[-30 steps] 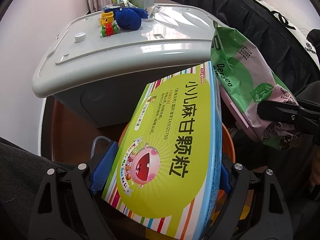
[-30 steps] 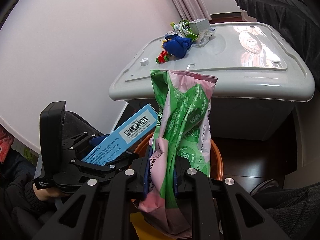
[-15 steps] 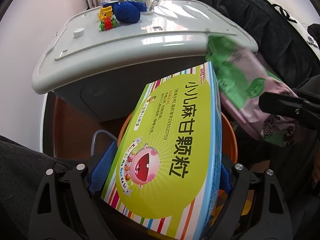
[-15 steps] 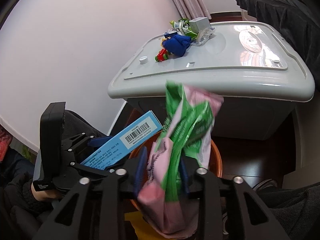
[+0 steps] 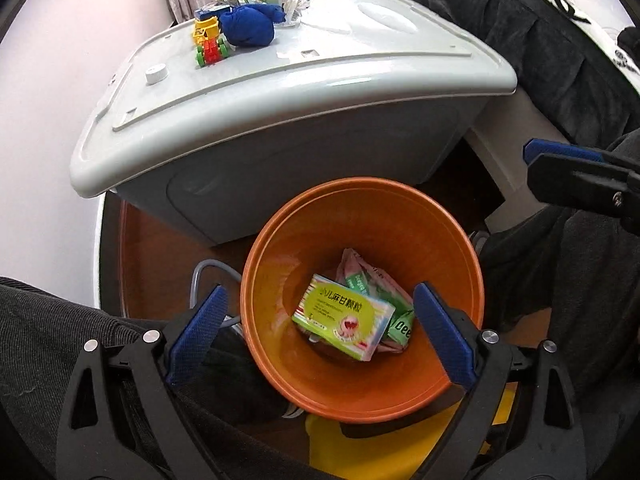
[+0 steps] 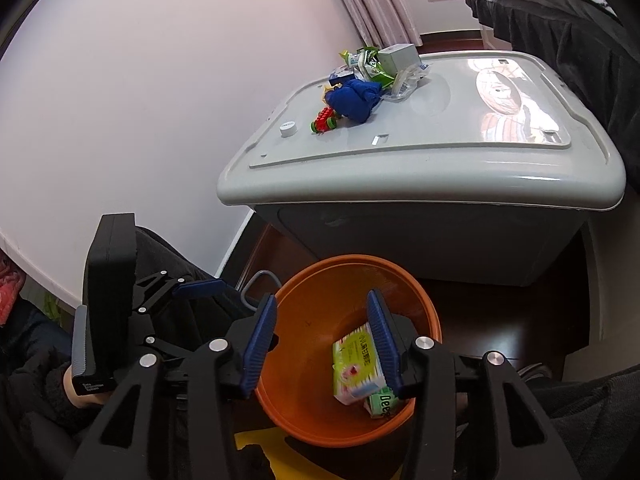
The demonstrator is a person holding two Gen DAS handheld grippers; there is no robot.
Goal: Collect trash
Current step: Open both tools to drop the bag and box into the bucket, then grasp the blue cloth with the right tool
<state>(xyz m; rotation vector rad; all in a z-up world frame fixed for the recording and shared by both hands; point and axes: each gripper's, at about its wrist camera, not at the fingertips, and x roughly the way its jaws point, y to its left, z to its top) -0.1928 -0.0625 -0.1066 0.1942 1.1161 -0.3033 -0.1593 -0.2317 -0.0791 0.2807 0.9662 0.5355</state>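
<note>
An orange bin (image 5: 280,248) stands on the floor in front of a grey storage box. In it lie a yellow-green medicine box (image 5: 342,322) and, under it, a green and pink wipes pack (image 5: 374,280). My left gripper (image 5: 318,334) is open and empty above the bin. My right gripper (image 6: 322,340) is open and empty above the bin (image 6: 304,412) too; the medicine box (image 6: 356,360) and pack (image 6: 384,404) show below it. More wrappers and a small carton (image 6: 380,64) lie at the far end of the grey lid.
The grey storage box (image 5: 280,92) carries a blue cloth ball (image 5: 248,26), a toy truck (image 5: 208,42) and a white cap (image 5: 156,74). A white wall is at the left. Dark fabric (image 5: 540,40) hangs at the right. The person's legs flank the bin.
Both grippers opened. The medicine box dropped from the left gripper and the wipes pack from the right gripper; both now lie in the orange bin.
</note>
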